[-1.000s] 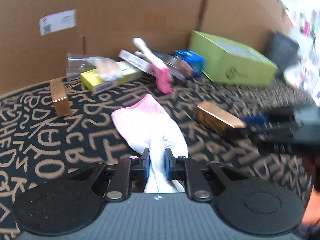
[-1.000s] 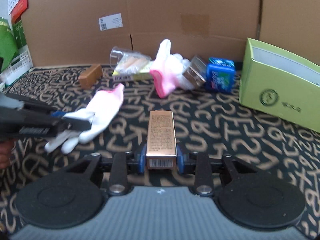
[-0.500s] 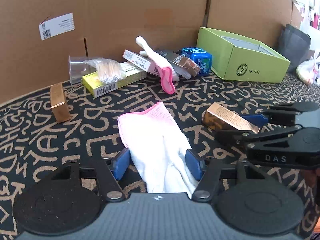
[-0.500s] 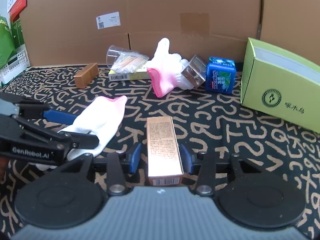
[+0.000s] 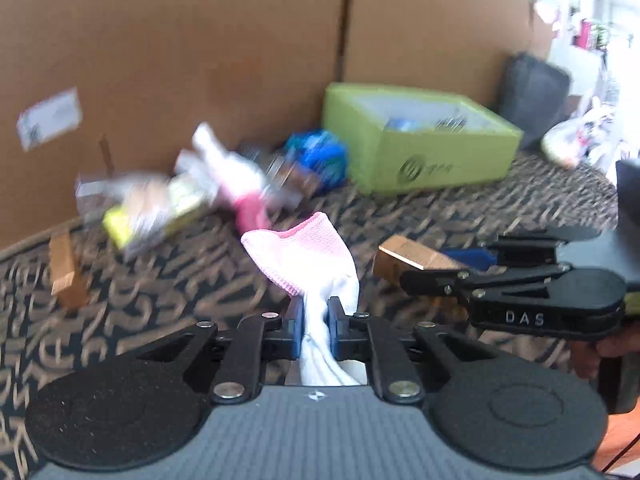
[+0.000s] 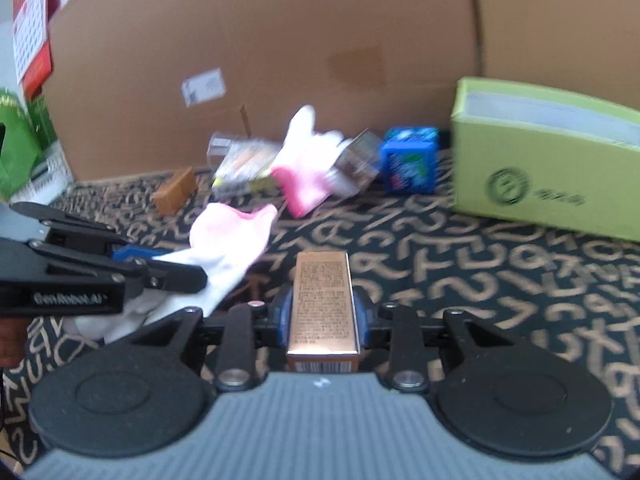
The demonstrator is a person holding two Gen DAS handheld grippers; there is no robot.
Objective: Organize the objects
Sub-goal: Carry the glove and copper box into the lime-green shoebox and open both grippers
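A white glove with a pink cuff (image 5: 304, 248) sticks up between the blue pads of my left gripper (image 5: 316, 312), whose jaws are closing and pinch it at the fingers' end. In the right wrist view the glove (image 6: 232, 232) droops from that left gripper (image 6: 168, 266) above the mat. A gold carton (image 6: 323, 280) lies lengthwise in my right gripper (image 6: 322, 312); its jaws are closing and the pads press on both long sides. The left wrist view shows the carton (image 5: 404, 256) in the right gripper (image 5: 436, 268) just right of the glove.
An open green box (image 5: 420, 156) stands at the back right on the letter-patterned mat (image 6: 460, 280). Along the cardboard wall (image 6: 320, 40) lie a second pink glove (image 6: 304, 176), a blue pack (image 6: 408, 164), a yellow box (image 5: 160, 208) and a small brown carton (image 6: 176, 192).
Both grippers stood open around their things half a second ago and are shut on them again. The left one has risen with the glove; both views are blurred by motion.
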